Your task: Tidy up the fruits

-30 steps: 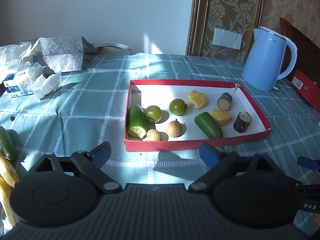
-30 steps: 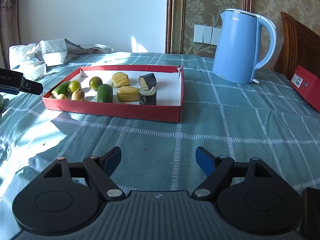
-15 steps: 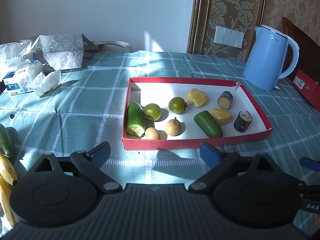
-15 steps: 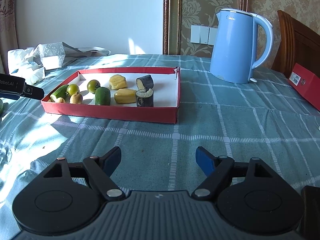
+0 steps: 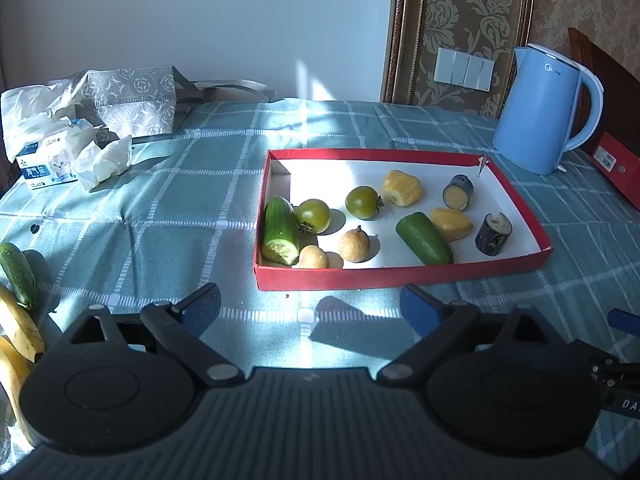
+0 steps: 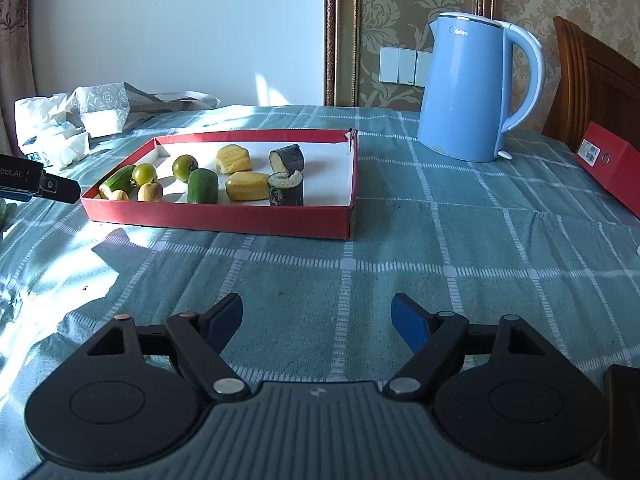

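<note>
A shallow red tray (image 5: 400, 276) (image 6: 224, 218) with a white floor lies on the checked tablecloth. In it are a cut cucumber (image 5: 280, 230), two green tomatoes (image 5: 314, 215), two small brown fruits (image 5: 354, 245), a second green piece (image 5: 424, 238), yellow pieces (image 5: 401, 188) and two dark-skinned sugarcane chunks (image 5: 493, 234). My left gripper (image 5: 312, 306) hangs open just short of the tray's near wall, holding nothing. My right gripper (image 6: 317, 318) is open over bare cloth, well short of the tray's right end. Bananas (image 5: 18, 330) and another cucumber (image 5: 18, 274) lie at the far left.
A blue kettle (image 6: 470, 88) stands behind the tray's right end. A flat red box (image 6: 610, 162) and a wooden chair back (image 6: 596, 80) sit at the far right. Crumpled bags and a tissue pack (image 5: 48, 164) crowd the back left.
The left wrist view has tilted slightly, so the tray sits a little lower in it. Nothing on the table has moved and both grippers stay open.
</note>
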### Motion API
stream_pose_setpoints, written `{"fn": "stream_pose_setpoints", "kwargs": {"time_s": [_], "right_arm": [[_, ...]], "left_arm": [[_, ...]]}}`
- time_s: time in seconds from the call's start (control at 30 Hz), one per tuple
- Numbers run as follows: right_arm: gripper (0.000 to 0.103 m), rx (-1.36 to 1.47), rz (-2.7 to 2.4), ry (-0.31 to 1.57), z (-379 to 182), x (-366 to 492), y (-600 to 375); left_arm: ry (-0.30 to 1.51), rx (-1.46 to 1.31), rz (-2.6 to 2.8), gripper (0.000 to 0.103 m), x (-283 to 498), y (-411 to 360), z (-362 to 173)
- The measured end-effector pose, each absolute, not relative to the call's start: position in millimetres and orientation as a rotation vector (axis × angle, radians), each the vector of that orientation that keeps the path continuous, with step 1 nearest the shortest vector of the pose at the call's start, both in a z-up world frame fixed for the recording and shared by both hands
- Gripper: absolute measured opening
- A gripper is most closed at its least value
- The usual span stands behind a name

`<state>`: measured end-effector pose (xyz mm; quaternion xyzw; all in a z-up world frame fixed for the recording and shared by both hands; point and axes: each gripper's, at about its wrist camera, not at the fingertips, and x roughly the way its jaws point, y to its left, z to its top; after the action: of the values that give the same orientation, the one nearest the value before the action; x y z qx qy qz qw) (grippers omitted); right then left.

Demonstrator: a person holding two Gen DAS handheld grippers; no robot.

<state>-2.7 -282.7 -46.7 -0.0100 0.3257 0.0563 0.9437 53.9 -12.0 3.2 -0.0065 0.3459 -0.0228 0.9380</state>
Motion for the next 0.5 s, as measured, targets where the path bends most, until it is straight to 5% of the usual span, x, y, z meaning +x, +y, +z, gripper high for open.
{"fn": "stream_pose_setpoints", "kwargs": {"time_s": [0.5], "right_arm": [[0.082, -0.018, 0.134, 0.647, -40.6, -4.0, -283.5]], "left_arm": [[0.700, -0.005, -0.045, 0.095, 45.5, -13.6, 9.1]]}}
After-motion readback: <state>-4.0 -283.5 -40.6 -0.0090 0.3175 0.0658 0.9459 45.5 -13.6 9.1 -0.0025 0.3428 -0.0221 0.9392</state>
